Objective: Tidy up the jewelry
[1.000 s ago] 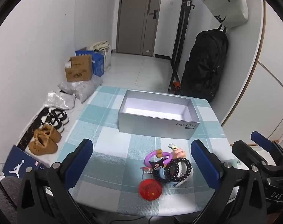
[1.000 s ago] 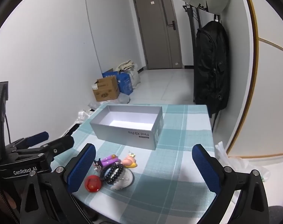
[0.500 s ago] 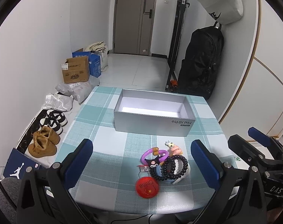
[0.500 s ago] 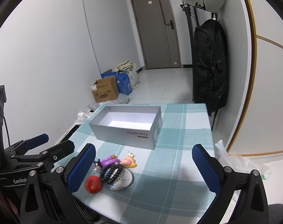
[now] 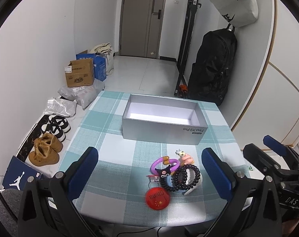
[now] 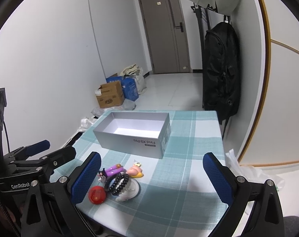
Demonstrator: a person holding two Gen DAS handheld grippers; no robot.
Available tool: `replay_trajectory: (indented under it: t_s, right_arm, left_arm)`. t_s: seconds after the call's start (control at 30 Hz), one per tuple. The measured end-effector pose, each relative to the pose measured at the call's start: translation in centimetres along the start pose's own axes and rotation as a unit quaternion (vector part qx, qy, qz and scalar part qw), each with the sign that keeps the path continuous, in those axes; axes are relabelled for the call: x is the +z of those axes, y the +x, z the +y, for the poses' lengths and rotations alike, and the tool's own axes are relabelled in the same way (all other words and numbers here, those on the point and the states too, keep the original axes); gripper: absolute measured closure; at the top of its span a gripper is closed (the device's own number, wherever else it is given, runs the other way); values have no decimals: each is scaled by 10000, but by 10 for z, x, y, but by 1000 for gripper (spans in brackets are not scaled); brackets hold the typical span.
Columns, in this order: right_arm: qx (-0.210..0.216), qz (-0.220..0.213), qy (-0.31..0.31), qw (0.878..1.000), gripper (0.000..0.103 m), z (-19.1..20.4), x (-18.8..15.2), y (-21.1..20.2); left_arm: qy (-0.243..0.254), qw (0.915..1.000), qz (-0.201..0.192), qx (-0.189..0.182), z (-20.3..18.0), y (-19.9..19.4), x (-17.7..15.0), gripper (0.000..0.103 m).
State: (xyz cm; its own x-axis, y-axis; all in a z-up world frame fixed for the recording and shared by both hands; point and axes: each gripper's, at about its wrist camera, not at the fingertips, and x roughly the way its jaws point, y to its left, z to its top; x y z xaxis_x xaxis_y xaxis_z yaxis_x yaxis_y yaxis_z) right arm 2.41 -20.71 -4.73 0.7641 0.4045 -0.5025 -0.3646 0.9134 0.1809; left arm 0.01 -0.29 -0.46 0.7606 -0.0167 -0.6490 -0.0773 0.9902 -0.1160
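Both of my tools were held above the near edge of the worktop (image 5: 113, 130), its cloth checked in teal and white: my left tool (image 5: 149, 164) with its blue pads spread wide and nothing between them, my right tool (image 6: 151, 169) likewise gaping and empty. The jewelry lay in one small heap near the front edge: a black bead bracelet (image 5: 186, 175) over a white ring, a purple bangle (image 5: 163, 163) touching a little dark cartoon charm, a pink figurine (image 5: 186, 159) just behind, and a red round badge (image 5: 157, 198) nearest me. Beyond the heap, apart from it, stood the open grey box (image 5: 163, 132), white inside and holding nothing. No object stood between the heap and the box. Off the worktop on the left were shoes (image 5: 44, 152), plastic bags and a cardboard carton (image 5: 79, 77); a black backpack (image 5: 210, 69) hung by the wall at the right.
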Motion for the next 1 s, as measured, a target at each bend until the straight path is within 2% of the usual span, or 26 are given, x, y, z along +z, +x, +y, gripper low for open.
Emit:
replay_trajectory:
  t_s: [0.47,0.63,1.0]
  right_arm:
    - [-17,23,-9,10000,0,-1,0,0]
    - [-157,-43,-63,9998,0,0,0,-4]
    - [-108,-62,-121,9998,0,4,0,-3]
  left_arm:
    - [-21,10000,41,-1,1,-1,-1,1]
    - [1,10000,31,-11,1,-4,-2,1]
    - [-54,9999,115,-77,5,0,-1,1]
